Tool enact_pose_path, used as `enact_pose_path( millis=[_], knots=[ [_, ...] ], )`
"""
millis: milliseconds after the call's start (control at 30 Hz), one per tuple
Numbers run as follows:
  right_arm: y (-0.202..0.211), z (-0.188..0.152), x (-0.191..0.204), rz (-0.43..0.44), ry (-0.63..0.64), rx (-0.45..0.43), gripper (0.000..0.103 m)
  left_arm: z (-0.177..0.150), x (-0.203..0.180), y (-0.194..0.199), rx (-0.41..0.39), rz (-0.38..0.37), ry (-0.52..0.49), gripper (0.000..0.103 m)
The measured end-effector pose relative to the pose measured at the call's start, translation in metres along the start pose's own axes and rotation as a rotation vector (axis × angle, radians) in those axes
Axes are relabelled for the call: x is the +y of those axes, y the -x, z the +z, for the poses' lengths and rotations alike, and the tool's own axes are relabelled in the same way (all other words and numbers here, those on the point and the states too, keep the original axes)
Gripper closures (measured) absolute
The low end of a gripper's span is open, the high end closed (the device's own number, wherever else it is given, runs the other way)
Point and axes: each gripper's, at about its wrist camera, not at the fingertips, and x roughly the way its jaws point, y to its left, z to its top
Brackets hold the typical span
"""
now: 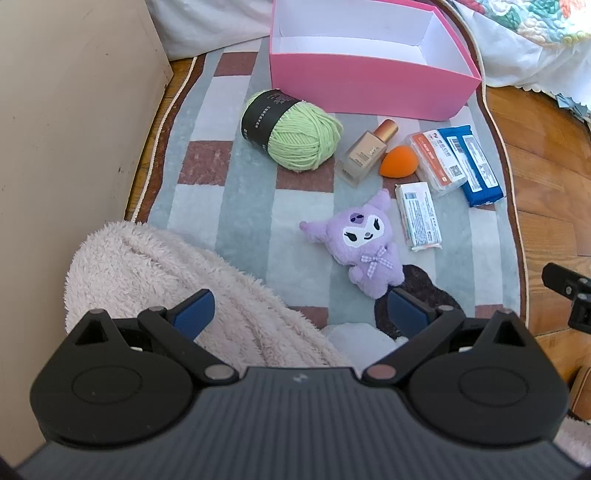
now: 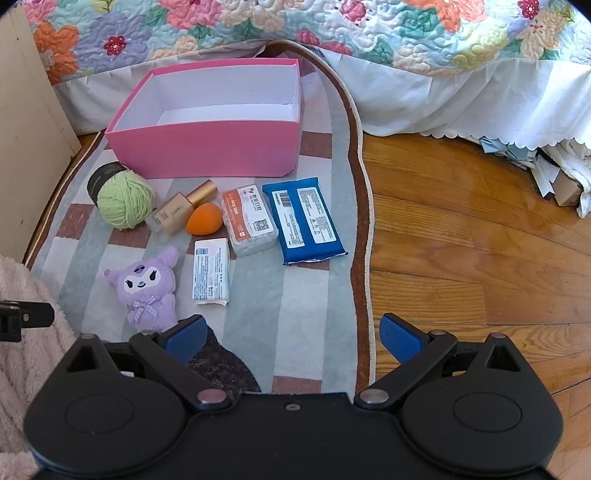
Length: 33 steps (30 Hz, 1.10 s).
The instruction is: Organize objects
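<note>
Both claws hang wide open and empty: the left gripper (image 1: pixel 301 314) low in its frame above a fluffy blanket (image 1: pixel 166 280), the right gripper (image 2: pixel 291 338) bottom centre over the striped rug (image 2: pixel 295 295). Just beyond, mid-frame, lies the purple plush toy (image 2: pixel 147 291), a white packet (image 2: pixel 211 271) beside it. Further up sit the green yarn ball (image 2: pixel 123 199), makeup bottle (image 2: pixel 181 210), orange sponge (image 2: pixel 205 219), a clear case (image 2: pixel 251 221) and a blue wipes pack (image 2: pixel 304 221). Farthest, upper centre, stands the pink box (image 2: pixel 207 147), nothing inside, by the bed's floral quilt (image 2: pixel 332 26).
</note>
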Motion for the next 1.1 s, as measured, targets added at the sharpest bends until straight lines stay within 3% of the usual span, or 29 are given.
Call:
enact_pose_path(
  millis=[233,467,600,700,833,967,1100],
  knots=[
    [0.000,0.002,0.002,0.023,0.012,-0.002,0.002,0.005,0.001,0.003,-0.007,-0.019,-0.010,0.001],
    [0.018,0.020,0.000,0.268,0.106,-0.151,0.002,0.035,0.003,0.012,-0.072,-0.086,0.044,0.002],
    [0.010,0.032,0.012,0.334,0.182,-0.219,0.002,0.059,-0.005,0.002,-0.085,-0.110,0.031,0.004],
    [-0.007,0.039,0.023,0.396,0.272,-0.204,0.002,0.075,-0.011,-0.010,-0.079,-0.145,0.017,0.005],
    [-0.037,0.042,0.042,0.446,0.369,-0.145,0.004,0.088,-0.018,-0.038,-0.009,-0.177,0.022,0.009],
    [-0.064,0.040,0.054,0.528,0.358,-0.054,0.009,0.088,-0.017,-0.072,0.089,-0.201,0.064,0.023],
    [-0.082,0.030,0.068,0.554,0.371,-0.009,0.011,0.079,-0.008,-0.101,0.173,-0.245,0.141,0.035]
  ],
)
